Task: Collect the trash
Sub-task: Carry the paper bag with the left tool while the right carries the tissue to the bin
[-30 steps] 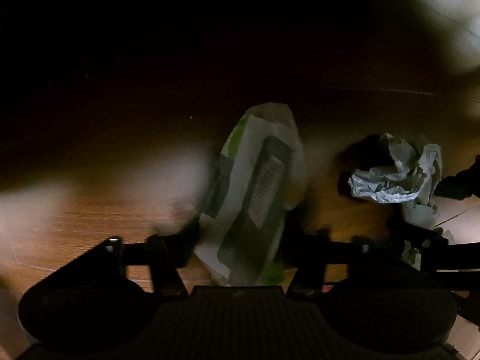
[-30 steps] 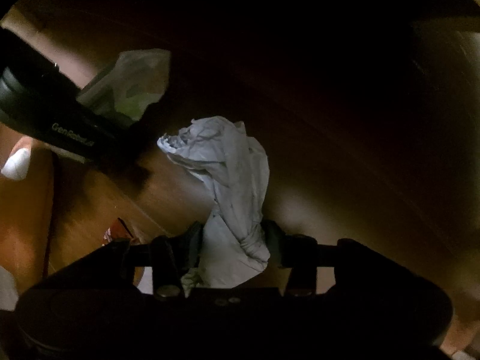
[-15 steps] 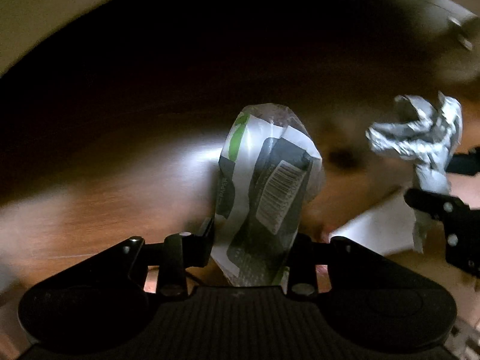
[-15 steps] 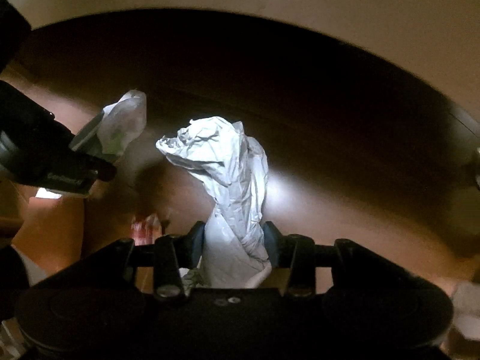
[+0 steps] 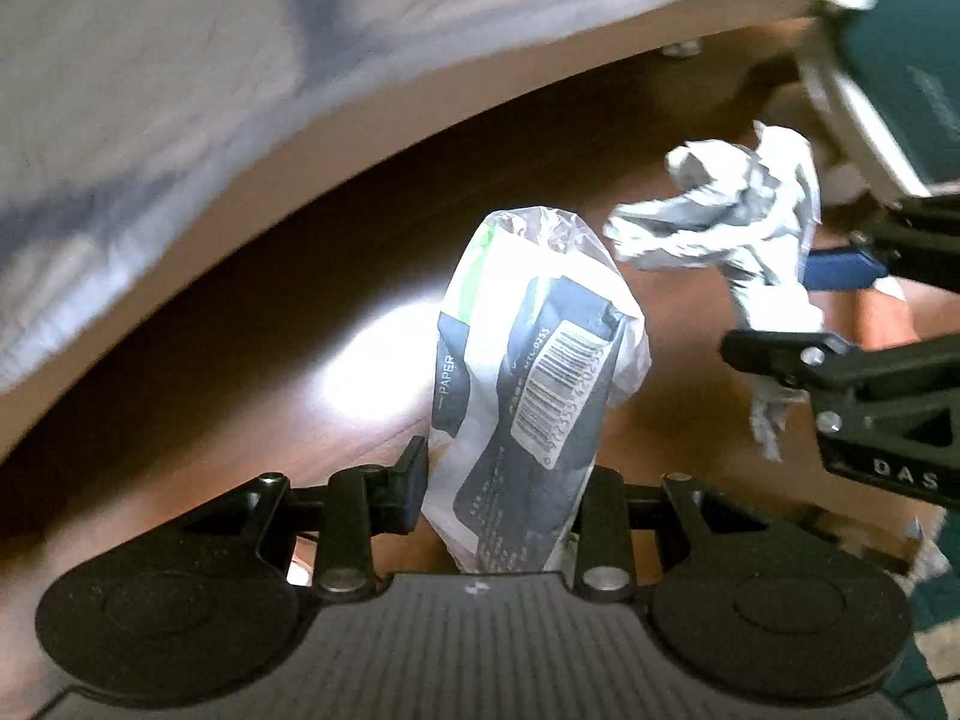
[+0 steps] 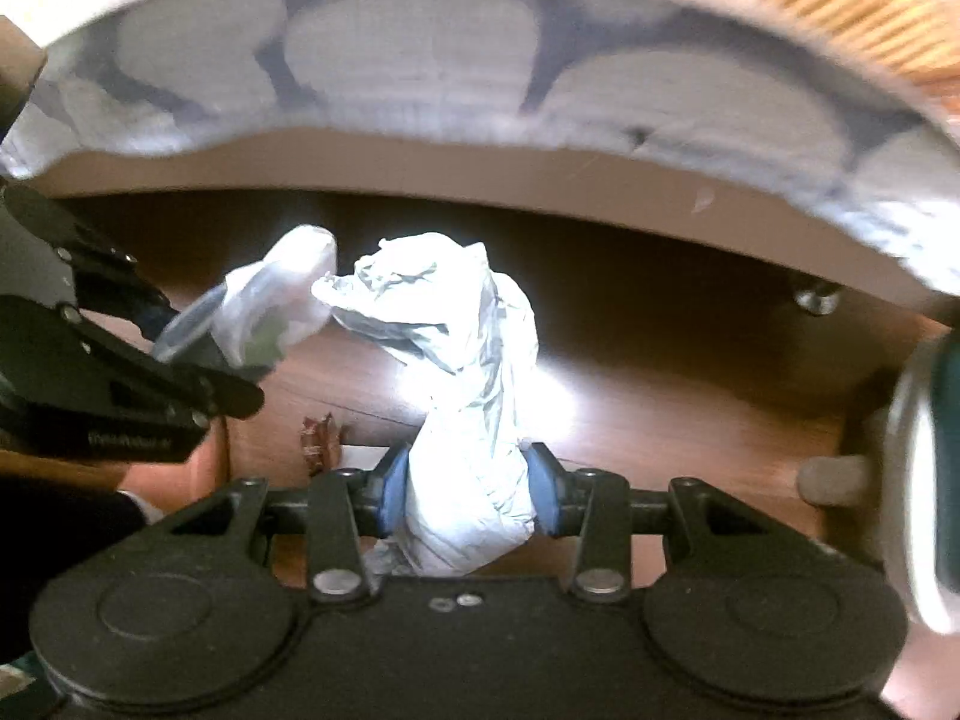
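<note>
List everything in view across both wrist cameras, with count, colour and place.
plastic wrapper: one, white with black and green print and a barcode, clamped in the left gripper.
crumpled paper: one, white-grey, clamped in the right gripper.
small wrapper scrap: one, red-brown, on the floor left of the right gripper.
wooden floor: brown, glossy, below both grippers.
patterned fabric: white with grey-blue lines, hanging over the top of both views; blurred.
metal foot: one, silver, on the floor at right under the fabric edge.
teal object: one, upper right of the left view; blurred, cannot identify.
left gripper: black, shut on the wrapper.
right gripper: black with blue pads, shut on the paper.
</note>
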{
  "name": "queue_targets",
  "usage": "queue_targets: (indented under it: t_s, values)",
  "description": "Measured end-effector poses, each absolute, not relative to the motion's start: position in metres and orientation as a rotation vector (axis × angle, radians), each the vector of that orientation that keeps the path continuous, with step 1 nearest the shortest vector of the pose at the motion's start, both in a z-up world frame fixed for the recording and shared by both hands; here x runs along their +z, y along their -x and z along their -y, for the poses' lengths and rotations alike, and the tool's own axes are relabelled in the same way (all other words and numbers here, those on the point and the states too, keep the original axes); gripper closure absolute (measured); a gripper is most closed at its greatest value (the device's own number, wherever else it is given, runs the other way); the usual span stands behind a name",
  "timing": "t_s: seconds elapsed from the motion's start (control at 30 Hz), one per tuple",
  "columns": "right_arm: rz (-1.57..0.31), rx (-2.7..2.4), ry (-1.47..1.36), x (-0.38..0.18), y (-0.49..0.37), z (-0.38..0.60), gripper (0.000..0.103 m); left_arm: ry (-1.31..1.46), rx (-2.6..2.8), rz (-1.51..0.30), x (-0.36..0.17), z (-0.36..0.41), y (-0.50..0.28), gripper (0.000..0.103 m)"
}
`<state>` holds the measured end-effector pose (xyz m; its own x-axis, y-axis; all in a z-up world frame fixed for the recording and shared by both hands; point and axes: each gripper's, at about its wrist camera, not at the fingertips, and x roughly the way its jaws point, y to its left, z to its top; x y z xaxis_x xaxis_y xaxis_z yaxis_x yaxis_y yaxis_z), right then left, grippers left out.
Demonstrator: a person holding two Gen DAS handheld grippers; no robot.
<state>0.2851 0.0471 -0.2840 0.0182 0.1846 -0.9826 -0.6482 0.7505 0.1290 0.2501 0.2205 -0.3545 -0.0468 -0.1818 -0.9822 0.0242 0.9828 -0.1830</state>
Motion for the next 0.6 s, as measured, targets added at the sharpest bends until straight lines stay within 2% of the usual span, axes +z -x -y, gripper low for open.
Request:
queue_targets:
  t_s: [0.3,0.6]
  values:
    - [-1.326,0.629,0.299,-0.181,-0.279,0.0,0.062,0.162,-0.142,-1.497,-0.244,-0.203,-0.252,0.07]
    - [-1.197,0.575,0.234,-0.085,-0.261,0.061,0.062,0.229,-0.101,-1.348,-0.14,-0.151,-0.252,0.07]
